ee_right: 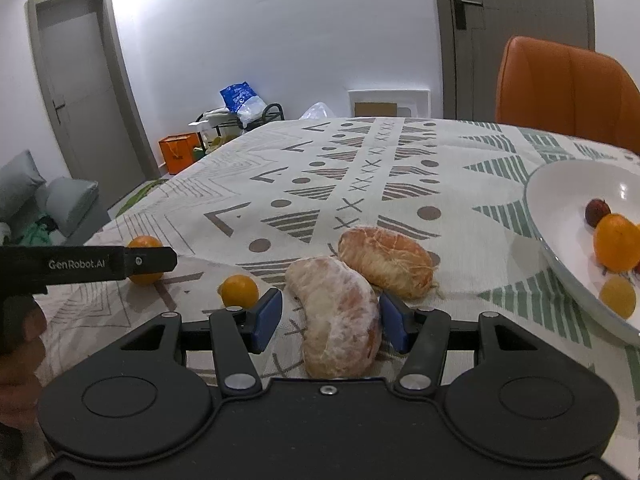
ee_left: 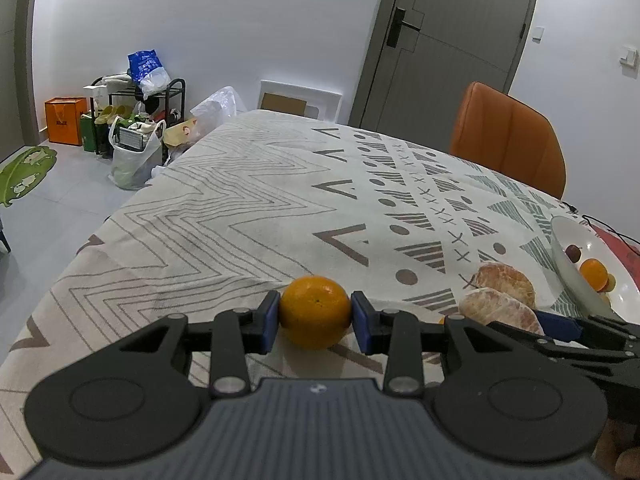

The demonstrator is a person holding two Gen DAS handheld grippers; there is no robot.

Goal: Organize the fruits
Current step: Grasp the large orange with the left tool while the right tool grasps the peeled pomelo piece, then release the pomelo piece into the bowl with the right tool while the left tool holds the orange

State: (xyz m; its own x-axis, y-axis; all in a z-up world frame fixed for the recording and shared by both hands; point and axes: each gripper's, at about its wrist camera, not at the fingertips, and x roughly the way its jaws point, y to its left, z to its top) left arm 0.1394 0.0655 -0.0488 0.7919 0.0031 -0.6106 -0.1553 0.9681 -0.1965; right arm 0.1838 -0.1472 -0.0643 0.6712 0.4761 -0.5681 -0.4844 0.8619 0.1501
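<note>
My left gripper [ee_left: 315, 318] is shut on an orange [ee_left: 315, 311] that rests on the patterned tablecloth; the same orange shows in the right wrist view [ee_right: 145, 243] behind the left gripper's finger. My right gripper [ee_right: 330, 318] is open around a peeled pomelo segment [ee_right: 338, 320]; the right pad touches it, the left pad stands apart. A second peeled segment [ee_right: 386, 261] lies just beyond. A small orange [ee_right: 239, 290] sits to the left. A white bowl [ee_right: 560, 200] at the right holds an orange [ee_right: 616, 242], a dark red fruit [ee_right: 596, 210] and a small yellow fruit [ee_right: 618, 296].
An orange chair [ee_right: 568, 88] stands behind the table's far right side. The table's left edge [ee_left: 100, 232] drops to the floor, where bags and a shoe rack [ee_left: 136, 120] stand by the wall. Doors are behind.
</note>
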